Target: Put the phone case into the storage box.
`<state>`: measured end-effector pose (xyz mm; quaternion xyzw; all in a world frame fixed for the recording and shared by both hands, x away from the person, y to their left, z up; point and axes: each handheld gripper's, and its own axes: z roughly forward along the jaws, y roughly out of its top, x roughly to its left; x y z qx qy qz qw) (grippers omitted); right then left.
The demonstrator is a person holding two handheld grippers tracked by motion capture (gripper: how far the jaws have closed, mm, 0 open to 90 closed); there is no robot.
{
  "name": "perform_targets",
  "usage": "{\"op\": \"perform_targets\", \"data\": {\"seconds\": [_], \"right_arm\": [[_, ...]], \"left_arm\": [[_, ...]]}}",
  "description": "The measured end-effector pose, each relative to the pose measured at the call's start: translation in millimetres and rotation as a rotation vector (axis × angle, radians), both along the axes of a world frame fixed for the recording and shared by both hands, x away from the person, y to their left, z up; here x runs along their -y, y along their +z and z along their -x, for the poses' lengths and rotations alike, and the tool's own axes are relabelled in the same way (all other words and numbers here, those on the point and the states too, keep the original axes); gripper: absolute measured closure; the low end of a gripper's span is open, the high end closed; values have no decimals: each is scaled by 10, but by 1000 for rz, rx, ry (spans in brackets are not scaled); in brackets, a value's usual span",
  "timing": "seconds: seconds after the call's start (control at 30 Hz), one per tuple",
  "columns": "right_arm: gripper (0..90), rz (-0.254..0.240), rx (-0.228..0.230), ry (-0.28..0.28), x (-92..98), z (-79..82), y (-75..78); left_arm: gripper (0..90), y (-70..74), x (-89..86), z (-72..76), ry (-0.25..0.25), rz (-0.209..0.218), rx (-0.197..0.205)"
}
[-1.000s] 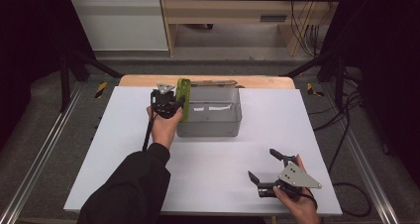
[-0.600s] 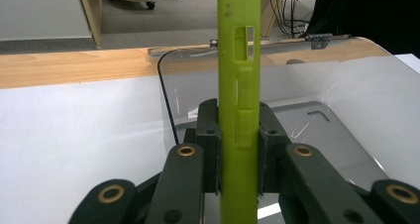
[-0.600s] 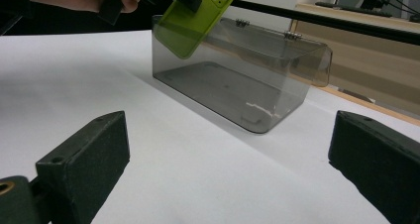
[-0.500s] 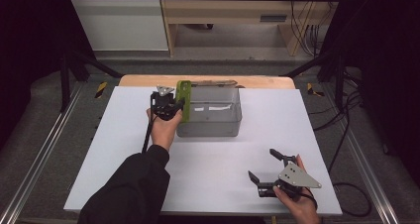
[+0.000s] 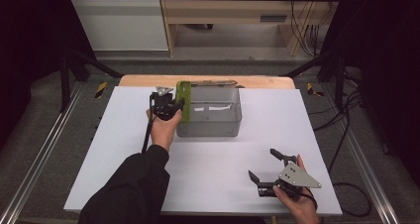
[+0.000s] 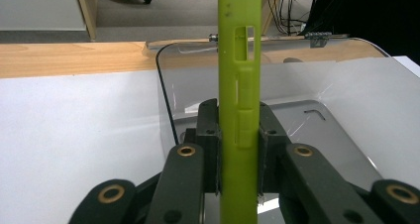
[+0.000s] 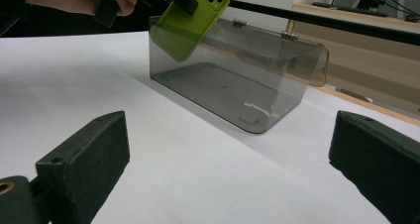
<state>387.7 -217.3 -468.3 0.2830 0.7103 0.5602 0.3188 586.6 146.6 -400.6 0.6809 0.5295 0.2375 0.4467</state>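
My left hand-held gripper point(image 5: 171, 106) is clamped on a green phone case point(image 6: 239, 100), one pad on each flat face, holding it on edge. The phone case sits at the left end wall of a clear plastic box point(image 5: 210, 119), which stands near the far edge of the white surface point(image 5: 119, 135). In the right hand-held gripper view the phone case point(image 7: 190, 18) hangs tilted, its lower part already below the box point(image 7: 237, 85) rim, and I judge it to be inside the wall, though the transparent wall makes this uncertain.

Status: pick-up complete; lowering partly done. Remaining: lower the phone case to the floor of the box and release it.

Box contents: the floor shows nothing else lying on it. The hinged lid stands open at the rear.

My right hand-held gripper point(image 5: 267, 172) rests near the front right corner of the surface, jaws wide apart and holding nothing.
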Motion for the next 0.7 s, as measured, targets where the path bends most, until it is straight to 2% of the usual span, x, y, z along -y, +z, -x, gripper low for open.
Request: {"op": "perform_targets", "data": {"seconds": [0.33,0.7], "right_arm": [[23,-10,15,-1,0,9,20],[25,4,4,0,-26,5,7]], "left_arm": [[771,-16,4,-16,3,10,-9],[771,-16,29,-9,3,6,-14]]}}
